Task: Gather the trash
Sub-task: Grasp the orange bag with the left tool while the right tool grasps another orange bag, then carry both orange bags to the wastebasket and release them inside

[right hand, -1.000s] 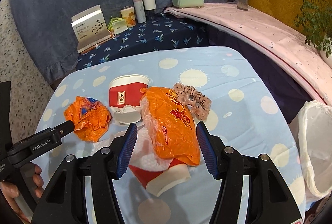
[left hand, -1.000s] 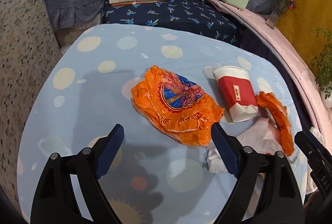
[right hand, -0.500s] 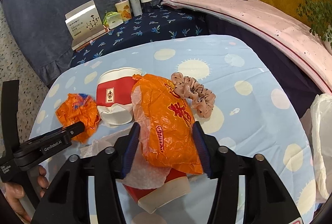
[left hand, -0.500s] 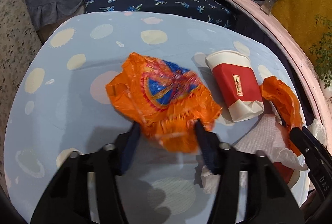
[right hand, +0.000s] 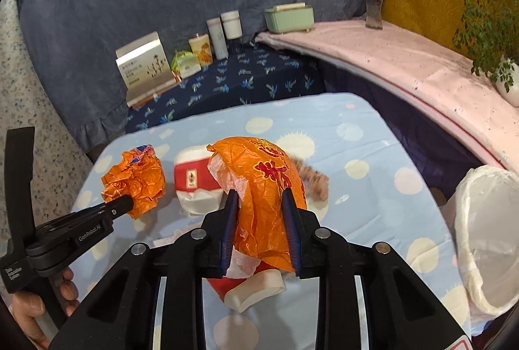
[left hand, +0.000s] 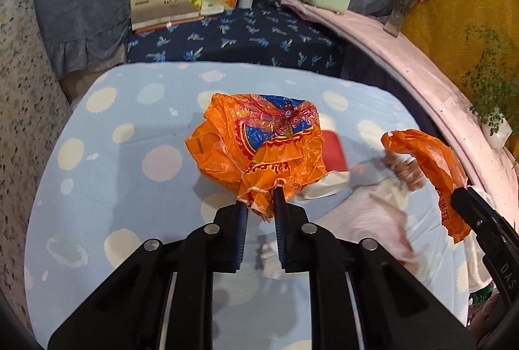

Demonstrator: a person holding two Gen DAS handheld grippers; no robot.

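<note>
Trash sits on a desk [left hand: 97, 187] w/ a light-blue dotted cloth, and both claws are on it. Left claw [left hand: 260, 204] is closing on the bottom edge of a crumpled orange bag w/ blue print [left hand: 259, 145]; pads pinch the plastic, bag bunched up above the desk. In the right wrist view that same bag hangs at the tip of the left claw, w/ the person's hand [right hand: 29, 307] on the handle below. Right claw [right hand: 259, 207] is closing on a 2nd orange bag [right hand: 269, 187], which fills the gap between the blue pads and drapes over them, w/ thin white plastic showing at its left edge. Under it lies a red-and-white cup [right hand: 253, 285] on its side; another red cup [right hand: 194, 181] lies between the two bags, partly hidden behind the blue-print bag in the left wrist view. Blurred pink scrunchie [right hand: 313, 181] sits just right of the 2nd bag. White tissue [left hand: 366, 213] lies on the desk near the cups. Bin w/ white liner [right hand: 486, 236] stands off the desk's right edge, mouth open.
</note>
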